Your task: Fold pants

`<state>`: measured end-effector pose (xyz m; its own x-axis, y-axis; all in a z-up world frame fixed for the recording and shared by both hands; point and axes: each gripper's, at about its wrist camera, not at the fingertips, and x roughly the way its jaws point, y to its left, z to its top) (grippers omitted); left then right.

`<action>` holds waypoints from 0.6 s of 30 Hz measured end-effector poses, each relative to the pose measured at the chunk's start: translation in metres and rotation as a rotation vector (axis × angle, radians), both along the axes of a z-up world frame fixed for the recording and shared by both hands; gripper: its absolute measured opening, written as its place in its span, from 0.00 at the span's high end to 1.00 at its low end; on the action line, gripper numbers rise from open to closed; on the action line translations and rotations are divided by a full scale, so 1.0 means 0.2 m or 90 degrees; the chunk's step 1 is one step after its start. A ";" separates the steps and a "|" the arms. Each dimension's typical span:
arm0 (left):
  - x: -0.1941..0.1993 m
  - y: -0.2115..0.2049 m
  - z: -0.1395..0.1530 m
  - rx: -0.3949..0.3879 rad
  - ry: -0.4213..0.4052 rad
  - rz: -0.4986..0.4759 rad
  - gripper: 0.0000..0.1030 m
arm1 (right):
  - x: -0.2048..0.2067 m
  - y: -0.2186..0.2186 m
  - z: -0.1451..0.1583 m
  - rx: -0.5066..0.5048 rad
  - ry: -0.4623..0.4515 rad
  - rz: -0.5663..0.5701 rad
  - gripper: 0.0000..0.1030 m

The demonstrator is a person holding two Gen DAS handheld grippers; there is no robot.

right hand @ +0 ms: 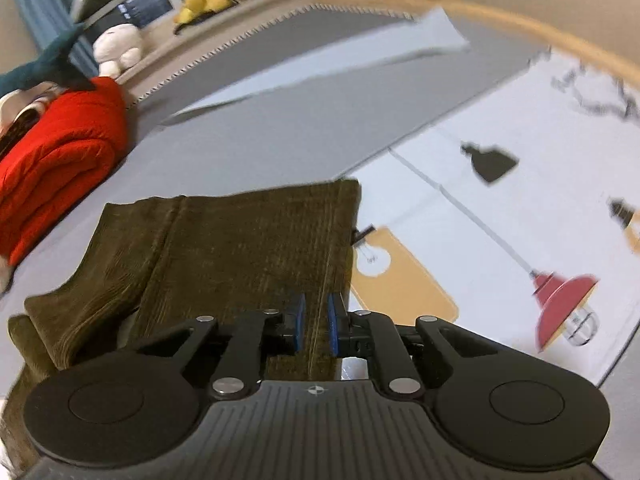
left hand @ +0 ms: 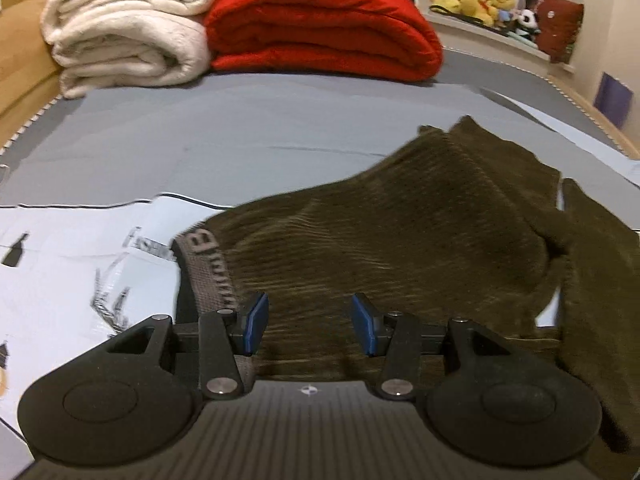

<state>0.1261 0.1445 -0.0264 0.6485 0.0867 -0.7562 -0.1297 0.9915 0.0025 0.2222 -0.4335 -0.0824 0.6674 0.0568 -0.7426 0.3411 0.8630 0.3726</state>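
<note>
Olive-brown corduroy pants [left hand: 400, 232] lie partly folded on the bed, their grey lettered waistband [left hand: 208, 268] at the left. My left gripper [left hand: 308, 320] hovers over the cloth just right of the waistband, its blue pads wide apart and gripping nothing. In the right wrist view, a pants leg [right hand: 240, 240] stretches away from me with its hem at the far end. My right gripper [right hand: 316, 320] sits at the leg's right edge. Its jaws stand narrow, and the cloth with a pale seam line fills the gap between them.
A folded red quilt [left hand: 320, 28] and a rolled white blanket [left hand: 128, 32] sit at the far end of the grey bedsheet [left hand: 200, 140]. A white cover printed with lamps [right hand: 500, 220] lies beside the pants. Plush toys [left hand: 480, 0] line a ledge. A wooden bed frame [right hand: 520, 20] borders the mattress.
</note>
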 end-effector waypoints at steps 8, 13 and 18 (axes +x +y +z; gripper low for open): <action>0.03 -0.02 -0.04 -0.017 0.028 -0.050 0.51 | 0.21 -0.02 -0.16 -0.046 0.033 0.022 0.57; 0.01 -0.04 0.00 -0.012 0.029 -0.067 0.51 | 0.30 -0.02 -0.20 -0.039 0.028 0.022 0.57; -0.02 -0.03 0.07 0.000 0.025 -0.072 0.51 | 0.33 0.05 -0.22 -0.081 0.034 0.042 0.87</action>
<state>0.1214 0.1387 -0.0124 0.6236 0.0140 -0.7816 -0.0164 0.9999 0.0049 0.2891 -0.4226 -0.1262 0.6241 0.0024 -0.7814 0.2990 0.9231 0.2416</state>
